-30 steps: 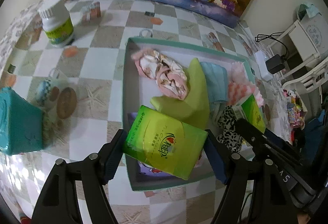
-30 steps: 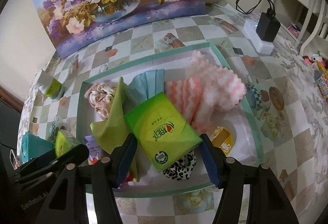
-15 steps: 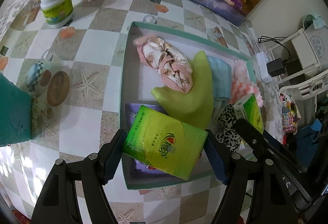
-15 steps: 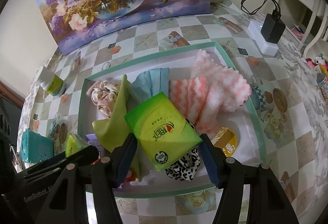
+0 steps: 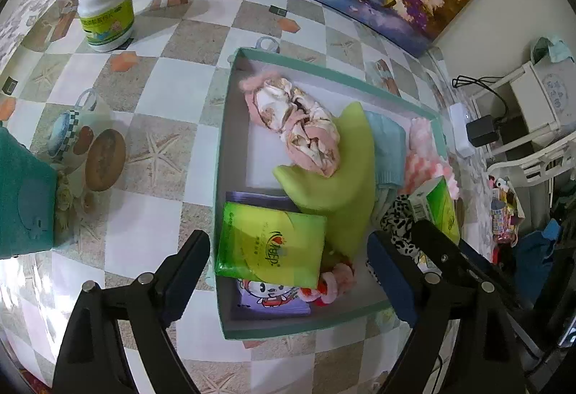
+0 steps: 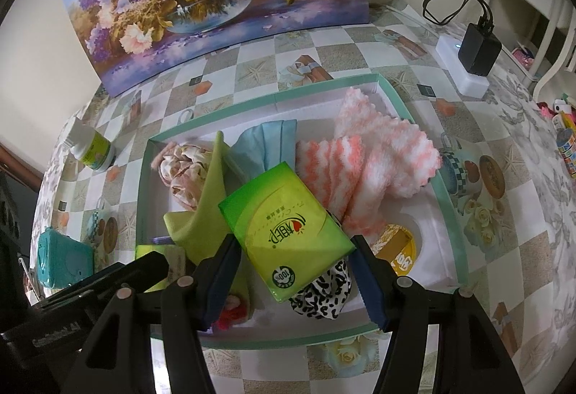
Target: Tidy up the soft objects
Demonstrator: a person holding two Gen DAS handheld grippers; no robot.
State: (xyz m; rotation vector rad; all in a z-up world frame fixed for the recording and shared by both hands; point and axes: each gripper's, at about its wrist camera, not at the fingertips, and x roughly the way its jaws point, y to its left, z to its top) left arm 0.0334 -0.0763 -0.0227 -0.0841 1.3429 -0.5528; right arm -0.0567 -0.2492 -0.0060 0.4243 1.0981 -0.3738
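2 green tissue packs matter here. One (image 5: 270,246) lies in the near corner of the teal-rimmed tray (image 5: 306,331), the left gripper (image 5: 288,271) having just spread its jaws clear of it. The other (image 6: 286,230) sits clamped in the right gripper (image 6: 291,277), above the tray. Released there, it would likely slide off the heaped green cloth (image 6: 205,210), striped towel (image 6: 363,170) and leopard scrunchie (image 6: 320,296).

The right gripper (image 6: 293,269) clamps a green tissue pack (image 6: 286,233) above the teal-rimmed tray (image 6: 446,199) of cloths.

Tissue packs (image 6: 288,228) are glossy plastic wrap, the striped towel (image 6: 378,160) is fluffy cloth, table (image 5: 172,44) cover's shiny.
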